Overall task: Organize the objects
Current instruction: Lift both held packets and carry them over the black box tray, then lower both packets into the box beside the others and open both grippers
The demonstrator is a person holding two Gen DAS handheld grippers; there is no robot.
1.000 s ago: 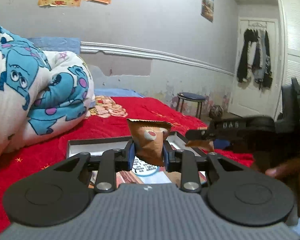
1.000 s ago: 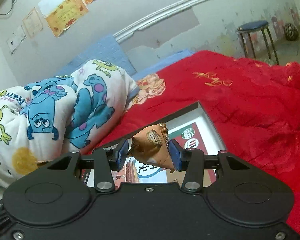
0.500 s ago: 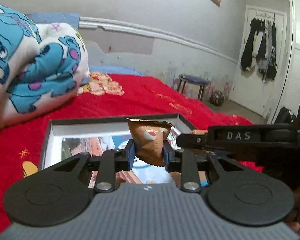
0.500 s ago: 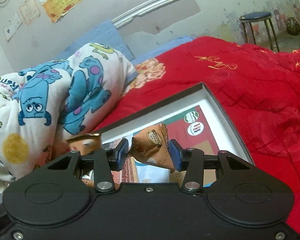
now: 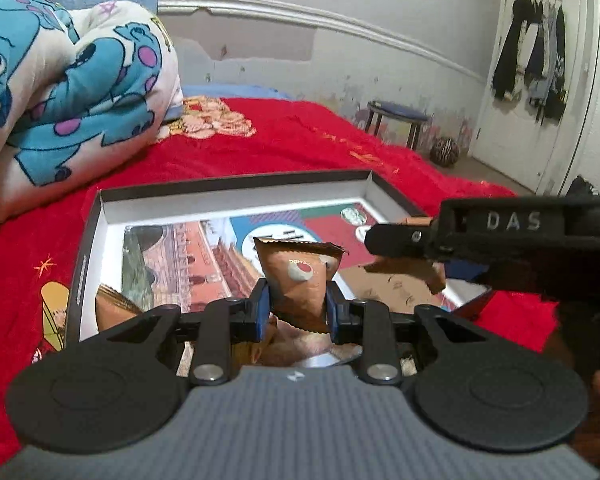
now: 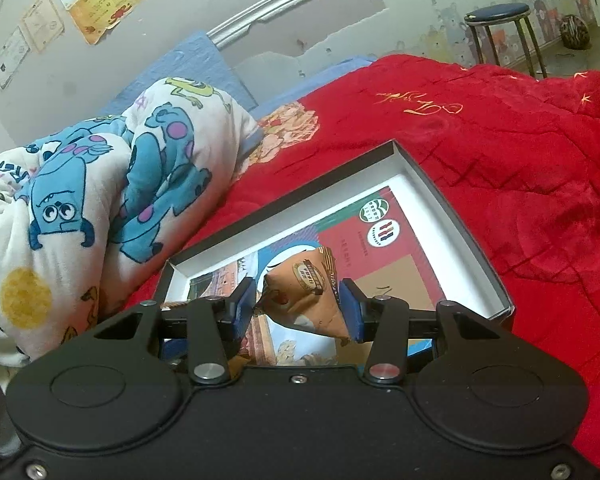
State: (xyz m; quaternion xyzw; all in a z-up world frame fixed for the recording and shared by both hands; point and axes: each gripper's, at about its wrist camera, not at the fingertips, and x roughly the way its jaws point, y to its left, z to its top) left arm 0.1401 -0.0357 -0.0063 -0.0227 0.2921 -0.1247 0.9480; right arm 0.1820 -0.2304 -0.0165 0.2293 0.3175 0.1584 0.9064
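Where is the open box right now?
The open box lies on the red blanket, right of the cartoon quilt, directly beneath both tongs, each shut on a brown snack packet.

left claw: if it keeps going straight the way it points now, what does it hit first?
Probably the printed floor of the shallow black-rimmed cardboard box on the red bedspread. The left claw, shut on a brown snack packet, points down into it. Depth is unclear.
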